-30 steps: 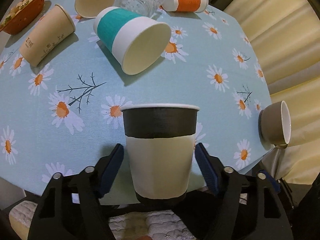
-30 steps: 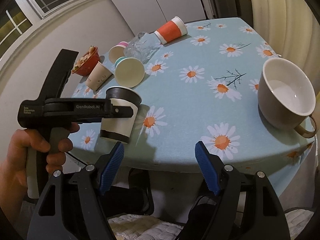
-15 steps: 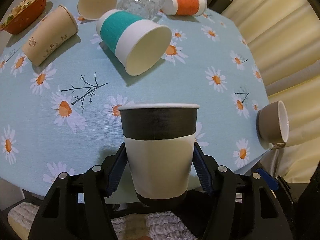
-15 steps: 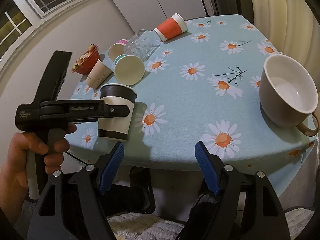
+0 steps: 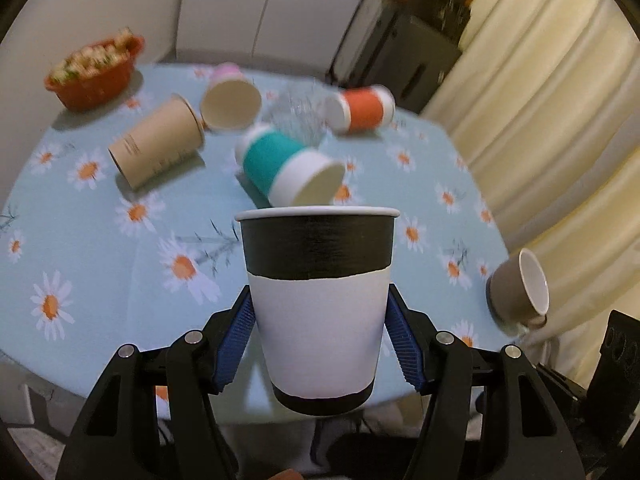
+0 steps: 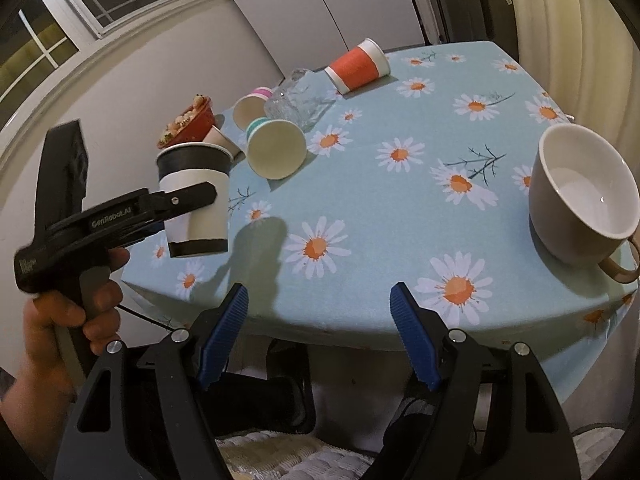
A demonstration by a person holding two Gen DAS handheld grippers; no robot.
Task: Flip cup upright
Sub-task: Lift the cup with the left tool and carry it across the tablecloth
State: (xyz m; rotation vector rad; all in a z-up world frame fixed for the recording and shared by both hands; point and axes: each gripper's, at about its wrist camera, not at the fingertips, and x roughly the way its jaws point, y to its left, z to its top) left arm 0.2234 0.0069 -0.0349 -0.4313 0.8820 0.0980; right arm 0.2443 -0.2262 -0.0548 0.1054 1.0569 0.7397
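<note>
My left gripper (image 5: 318, 344) is shut on a black-and-white paper cup (image 5: 318, 300), upright, rim up, lifted above the table's near edge. In the right wrist view the same cup (image 6: 196, 196) hangs in the left gripper at the left, clear of the cloth. My right gripper (image 6: 318, 332) is open and empty, below the table's front edge. A teal-and-white cup (image 5: 288, 170) lies on its side behind the held cup. A brown paper cup (image 5: 158, 148), a pink-based cup (image 5: 230, 98) and an orange cup (image 5: 360, 110) also lie on their sides.
The round table has a light-blue daisy cloth (image 6: 400, 208). A grey mug (image 6: 580, 196) lies tilted near the right edge. A clear glass (image 6: 298, 98) lies among the cups. A red bowl with food (image 5: 96, 72) sits at the far left. Curtains hang at the right.
The left gripper closed on the black-and-white cup and raised it off the table, tilting the view upward. The right gripper stayed open and nearly still.
</note>
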